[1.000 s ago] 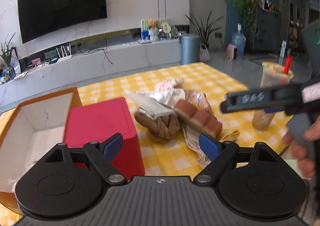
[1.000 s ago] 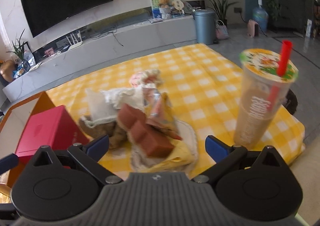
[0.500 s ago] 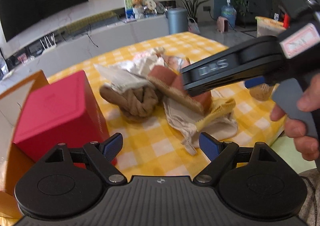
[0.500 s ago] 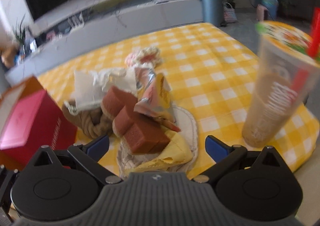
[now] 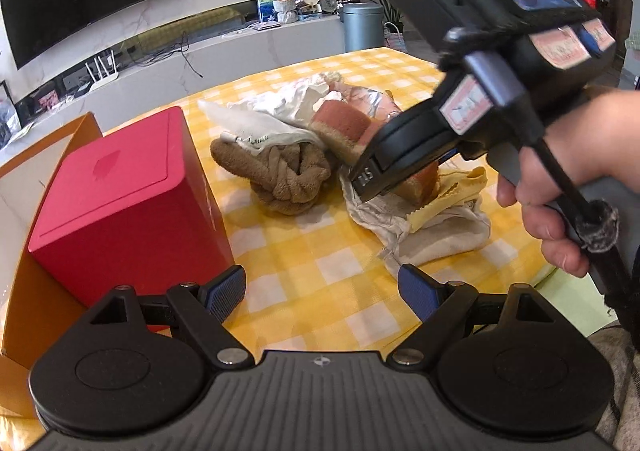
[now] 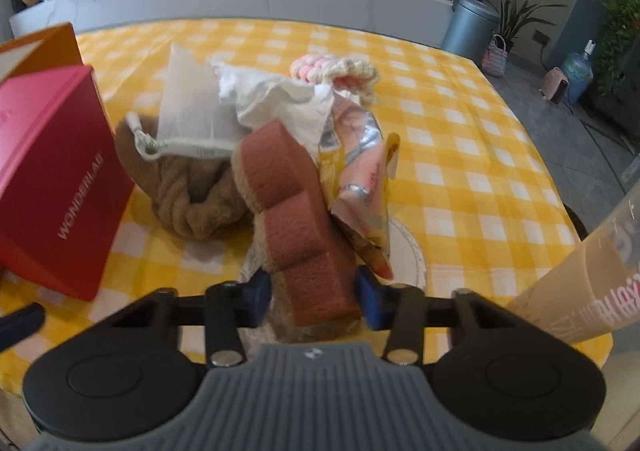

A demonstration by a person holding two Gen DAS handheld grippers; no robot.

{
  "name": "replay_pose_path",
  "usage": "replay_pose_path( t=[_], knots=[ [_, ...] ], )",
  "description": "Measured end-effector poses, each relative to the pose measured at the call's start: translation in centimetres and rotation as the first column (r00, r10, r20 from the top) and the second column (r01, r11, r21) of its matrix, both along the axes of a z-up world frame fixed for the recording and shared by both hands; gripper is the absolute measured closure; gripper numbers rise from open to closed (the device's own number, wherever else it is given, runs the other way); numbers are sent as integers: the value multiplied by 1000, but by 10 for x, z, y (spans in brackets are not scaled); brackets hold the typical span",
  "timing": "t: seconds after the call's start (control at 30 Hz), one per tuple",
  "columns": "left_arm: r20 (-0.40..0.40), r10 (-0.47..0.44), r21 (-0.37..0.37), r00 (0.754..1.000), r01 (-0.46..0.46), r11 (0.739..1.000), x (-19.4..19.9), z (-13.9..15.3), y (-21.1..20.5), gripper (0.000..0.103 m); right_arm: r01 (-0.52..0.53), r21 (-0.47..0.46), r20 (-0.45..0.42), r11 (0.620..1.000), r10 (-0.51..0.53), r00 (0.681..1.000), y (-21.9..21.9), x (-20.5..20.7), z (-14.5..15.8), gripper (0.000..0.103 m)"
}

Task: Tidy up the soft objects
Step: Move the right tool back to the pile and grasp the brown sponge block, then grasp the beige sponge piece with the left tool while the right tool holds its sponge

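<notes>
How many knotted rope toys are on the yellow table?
2. A brown knot lies beside the red box, and a pink and cream one lies at the back of the pile. More may hide underneath.

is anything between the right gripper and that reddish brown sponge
Nothing visible blocks it. The right gripper already straddles the near end of the reddish brown sponge, one finger on each side. A pink and yellow snack packet leans against the sponge's right edge, beyond the fingertips.
</notes>
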State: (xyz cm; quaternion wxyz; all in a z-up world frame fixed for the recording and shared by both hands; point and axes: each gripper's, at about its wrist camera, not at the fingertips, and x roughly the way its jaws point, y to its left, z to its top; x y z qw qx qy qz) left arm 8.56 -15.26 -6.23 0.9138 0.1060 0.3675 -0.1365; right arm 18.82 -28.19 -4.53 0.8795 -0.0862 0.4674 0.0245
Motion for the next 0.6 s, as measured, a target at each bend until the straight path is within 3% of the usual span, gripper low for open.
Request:
replay_pose_path(
  t=[0.13, 0.2, 0.27, 0.33, 0.47, 0.6],
  knots=[
    [-10, 5, -12, 1000, -5, 1000, 0, 1, 2, 2, 29, 66, 34, 997, -31, 999, -11, -7, 9, 63],
    [-10, 2, -13, 1000, -3, 1000, -2, 1, 2, 2, 44, 194, 66, 980, -58, 996, -24, -15, 20, 67],
    [-8, -2, -12, 1000, 2, 1000, -4, 2, 1, 2, 46, 340, 110, 939, -88, 990, -40, -27, 34, 71],
    [-3, -7, -12, 1000, 7, 1000, -6, 3, 0, 2, 58, 414, 158, 908, -135, 978, -54, -40, 46, 72],
    [-5, -16, -3, 1000, 16, 1000, -9, 3, -7, 2, 127, 448, 190, 885, -232, 954, -78, -62, 53, 72],
    [8, -37, 12, 999, 37, 999, -12, 4, -14, 2, 200, 493, 144, 847, -306, 941, -101, -70, 47, 72]
  ],
)
